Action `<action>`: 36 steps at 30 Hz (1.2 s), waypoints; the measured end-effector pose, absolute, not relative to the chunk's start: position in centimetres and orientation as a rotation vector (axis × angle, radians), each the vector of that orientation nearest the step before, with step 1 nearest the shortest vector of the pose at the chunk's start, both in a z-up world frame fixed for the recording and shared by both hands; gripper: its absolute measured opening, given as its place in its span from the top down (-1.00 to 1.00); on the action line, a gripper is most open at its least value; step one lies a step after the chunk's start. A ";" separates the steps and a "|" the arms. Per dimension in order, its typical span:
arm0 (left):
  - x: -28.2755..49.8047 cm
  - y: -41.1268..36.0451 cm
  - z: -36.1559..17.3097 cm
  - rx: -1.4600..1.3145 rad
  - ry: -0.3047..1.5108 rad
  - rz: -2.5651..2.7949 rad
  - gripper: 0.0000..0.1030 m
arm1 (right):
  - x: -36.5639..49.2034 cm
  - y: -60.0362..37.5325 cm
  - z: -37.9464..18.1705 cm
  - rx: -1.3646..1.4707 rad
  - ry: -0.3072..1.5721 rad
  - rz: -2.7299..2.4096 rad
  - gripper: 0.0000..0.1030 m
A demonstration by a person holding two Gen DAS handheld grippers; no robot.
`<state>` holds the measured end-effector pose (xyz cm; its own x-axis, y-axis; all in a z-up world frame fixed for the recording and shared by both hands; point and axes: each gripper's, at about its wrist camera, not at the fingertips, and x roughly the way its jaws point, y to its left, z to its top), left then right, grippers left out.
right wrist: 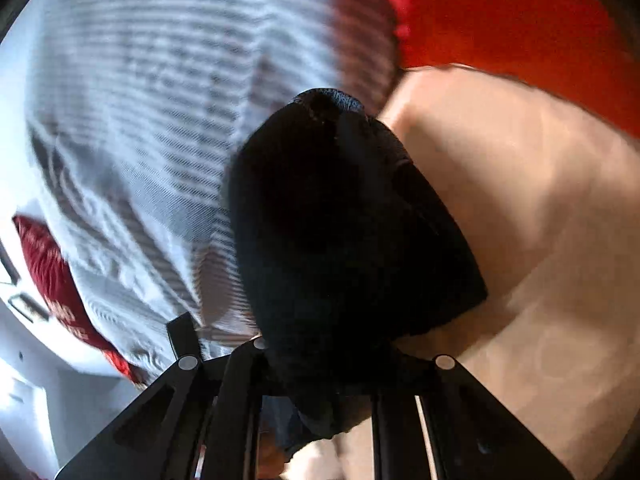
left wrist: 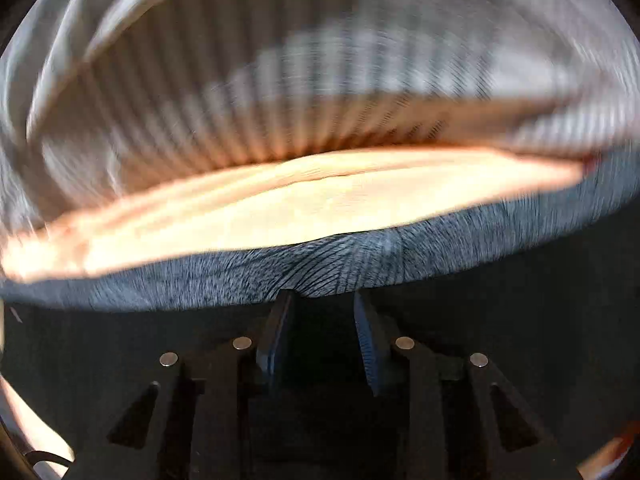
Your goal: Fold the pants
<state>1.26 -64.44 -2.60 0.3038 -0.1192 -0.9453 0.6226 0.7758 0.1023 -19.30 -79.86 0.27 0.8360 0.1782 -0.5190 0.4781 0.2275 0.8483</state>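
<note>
The pants (left wrist: pixel 360 256) are dark blue-grey knit fabric. In the left wrist view their edge runs across the middle of the frame, lifted, and puckers where my left gripper (left wrist: pixel 324 296) pinches it between its blue fingertips. In the right wrist view a dark bunched fold of the pants (right wrist: pixel 344 232) hangs over and hides my right gripper's fingers (right wrist: pixel 320 344), which are closed around it. Both views are blurred by motion.
A grey-and-white striped bedcover (left wrist: pixel 280 100) lies behind the pants and also shows in the right wrist view (right wrist: pixel 152 120). A tan surface (right wrist: pixel 540 240), a red cloth (right wrist: pixel 500 20) and a red cushion (right wrist: pixel 56 280) lie around it.
</note>
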 end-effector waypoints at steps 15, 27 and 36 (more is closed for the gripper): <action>-2.9 -58.7 -0.5 0.431 1.254 -0.582 0.32 | -13.3 -73.8 9.2 0.950 0.727 -0.216 0.75; 4.6 -46.8 3.7 0.301 1.332 -0.499 0.32 | -3.4 -60.7 11.6 0.536 0.893 -0.125 0.74; 9.9 -32.4 1.2 0.272 1.359 -0.208 -0.22 | 3.8 -46.0 0.4 0.155 1.168 -0.238 0.56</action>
